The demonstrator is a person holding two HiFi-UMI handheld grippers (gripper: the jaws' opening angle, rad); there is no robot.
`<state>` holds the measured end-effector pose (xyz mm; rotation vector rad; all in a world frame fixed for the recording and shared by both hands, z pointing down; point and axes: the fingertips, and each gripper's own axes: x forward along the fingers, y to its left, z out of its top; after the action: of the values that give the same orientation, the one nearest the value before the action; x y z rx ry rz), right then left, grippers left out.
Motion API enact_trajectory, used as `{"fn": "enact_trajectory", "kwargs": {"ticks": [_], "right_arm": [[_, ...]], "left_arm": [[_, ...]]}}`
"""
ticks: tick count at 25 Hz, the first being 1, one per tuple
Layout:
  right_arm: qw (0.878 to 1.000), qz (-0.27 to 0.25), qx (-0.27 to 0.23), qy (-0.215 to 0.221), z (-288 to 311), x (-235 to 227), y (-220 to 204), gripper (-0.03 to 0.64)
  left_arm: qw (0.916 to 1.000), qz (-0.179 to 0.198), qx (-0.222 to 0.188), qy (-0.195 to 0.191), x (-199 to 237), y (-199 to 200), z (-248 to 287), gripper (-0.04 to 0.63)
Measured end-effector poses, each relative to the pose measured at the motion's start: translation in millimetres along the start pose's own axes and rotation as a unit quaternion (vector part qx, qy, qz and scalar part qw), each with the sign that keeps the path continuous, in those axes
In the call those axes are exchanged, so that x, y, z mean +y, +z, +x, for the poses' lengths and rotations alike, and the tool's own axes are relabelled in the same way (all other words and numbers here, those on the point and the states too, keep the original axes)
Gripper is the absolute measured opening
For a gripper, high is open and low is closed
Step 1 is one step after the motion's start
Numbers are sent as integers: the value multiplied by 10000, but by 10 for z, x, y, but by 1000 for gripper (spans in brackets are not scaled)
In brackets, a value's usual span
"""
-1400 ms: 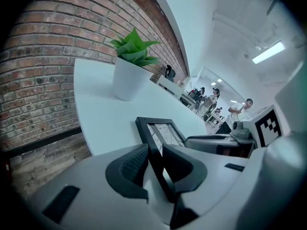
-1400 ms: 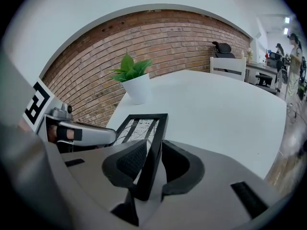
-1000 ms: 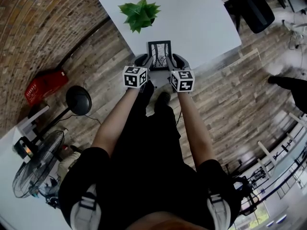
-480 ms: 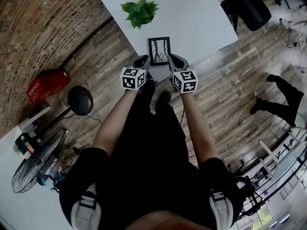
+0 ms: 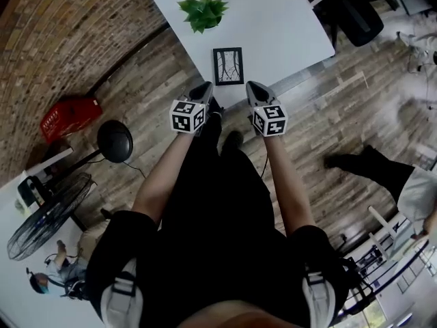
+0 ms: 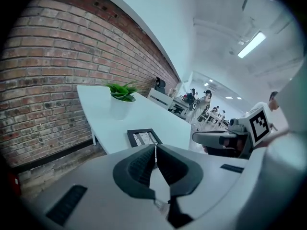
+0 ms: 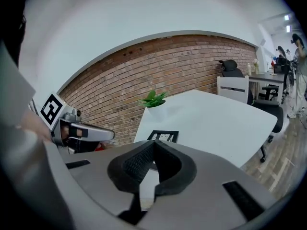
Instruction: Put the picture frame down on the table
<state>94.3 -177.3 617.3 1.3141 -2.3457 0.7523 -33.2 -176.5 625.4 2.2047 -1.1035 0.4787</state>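
Observation:
The black picture frame (image 5: pixel 228 66) lies flat on the white table (image 5: pixel 280 19) near its front edge, free of both grippers. It also shows in the left gripper view as the frame (image 6: pixel 143 138) and in the right gripper view as the frame (image 7: pixel 164 136), just beyond the jaws. My left gripper (image 5: pixel 207 87) is off the table's edge, shut with nothing between its jaws, which meet in its own view (image 6: pixel 156 147). My right gripper (image 5: pixel 251 87) is shut too, empty, beside the left one (image 7: pixel 153 143).
A potted green plant (image 5: pixel 203 11) stands on the table behind the frame. A black office chair (image 5: pixel 358 12) is at the table's far right. On the wooden floor are a red box (image 5: pixel 65 118), a fan (image 5: pixel 41 217) and a walking person (image 5: pixel 389 176).
The frame was between the two grippers at the table's edge; now it lies alone on the table. Both grippers have drawn back toward me, off the table.

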Motion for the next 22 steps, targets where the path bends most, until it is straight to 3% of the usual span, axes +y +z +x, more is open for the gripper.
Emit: {"fn": "enact_trajectory", "kwargs": {"ticks": [14, 22], "right_arm": [[9997, -126, -48, 180, -466, 193, -206, -3], [9992, -191, -138, 308, -708, 309, -277, -3]], "left_arm": [[9994, -87, -300, 178, -324, -157, -395, 28], [9987, 111, -448, 227, -626, -204, -606, 28]]}}
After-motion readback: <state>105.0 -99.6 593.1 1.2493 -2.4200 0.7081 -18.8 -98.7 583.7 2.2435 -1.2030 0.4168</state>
